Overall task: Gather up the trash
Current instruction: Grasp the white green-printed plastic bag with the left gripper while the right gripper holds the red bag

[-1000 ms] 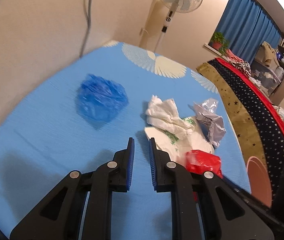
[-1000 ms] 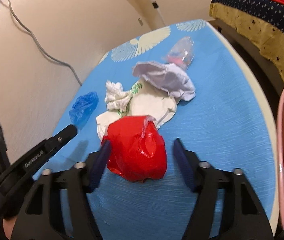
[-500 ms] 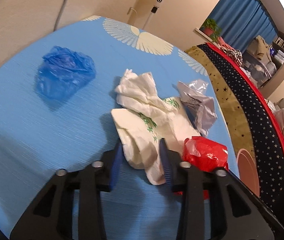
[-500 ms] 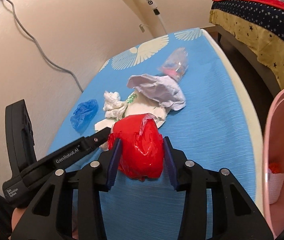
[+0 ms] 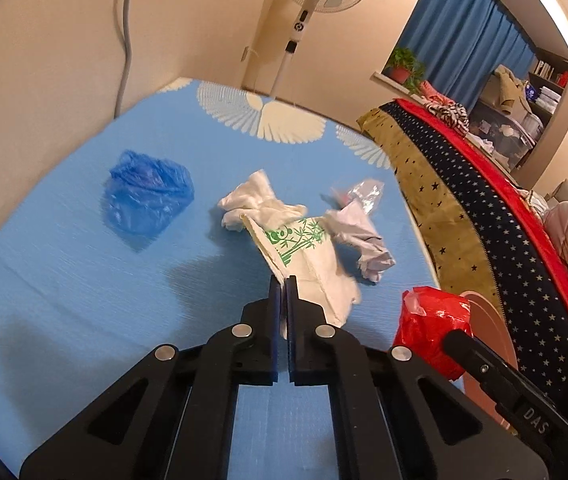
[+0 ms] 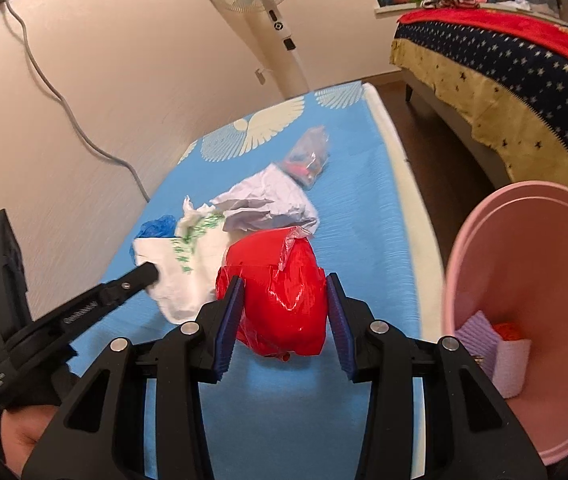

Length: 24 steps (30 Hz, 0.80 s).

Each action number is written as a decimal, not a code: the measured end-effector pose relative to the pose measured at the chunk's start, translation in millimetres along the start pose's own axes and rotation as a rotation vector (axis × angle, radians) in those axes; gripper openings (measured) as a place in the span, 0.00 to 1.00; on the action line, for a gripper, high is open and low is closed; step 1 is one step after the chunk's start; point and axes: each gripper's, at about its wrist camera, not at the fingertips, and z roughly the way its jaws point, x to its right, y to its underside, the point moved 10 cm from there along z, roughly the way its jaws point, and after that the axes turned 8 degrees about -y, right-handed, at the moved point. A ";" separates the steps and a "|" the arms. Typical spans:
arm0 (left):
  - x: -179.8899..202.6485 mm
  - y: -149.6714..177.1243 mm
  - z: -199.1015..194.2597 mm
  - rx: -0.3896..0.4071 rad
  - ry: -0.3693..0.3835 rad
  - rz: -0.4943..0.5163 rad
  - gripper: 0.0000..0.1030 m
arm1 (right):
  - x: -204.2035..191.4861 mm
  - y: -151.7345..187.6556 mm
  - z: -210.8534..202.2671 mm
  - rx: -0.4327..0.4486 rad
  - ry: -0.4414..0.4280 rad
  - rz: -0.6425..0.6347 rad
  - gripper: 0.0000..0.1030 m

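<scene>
Right now both tools are loaded, so the pickup step looks done and the drop is next. The right tool (image 6: 282, 312) is clamped on the red plastic bag (image 6: 280, 292), a rounded wad with no clear long axis, held above the blue tabletop (image 6: 363, 208). The pink bin (image 6: 523, 280) waits at 3 o'clock of it, mouth tilted toward us, so I'd judge a short swing right, then release. The left tool (image 5: 282, 284) is pinched together on the near edge of the white panda-print bag (image 5: 303, 252), whose long axis runs from 6 toward 11 o'clock. Blue plastic bag (image 5: 146, 196) and crumpled paper (image 5: 359, 236) remain on the tabletop.
</scene>
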 end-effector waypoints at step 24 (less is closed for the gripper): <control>21.2 5.2 -99.8 0.123 0.019 0.111 0.02 | -6.7 -9.0 -89.9 0.131 0.056 -0.028 0.41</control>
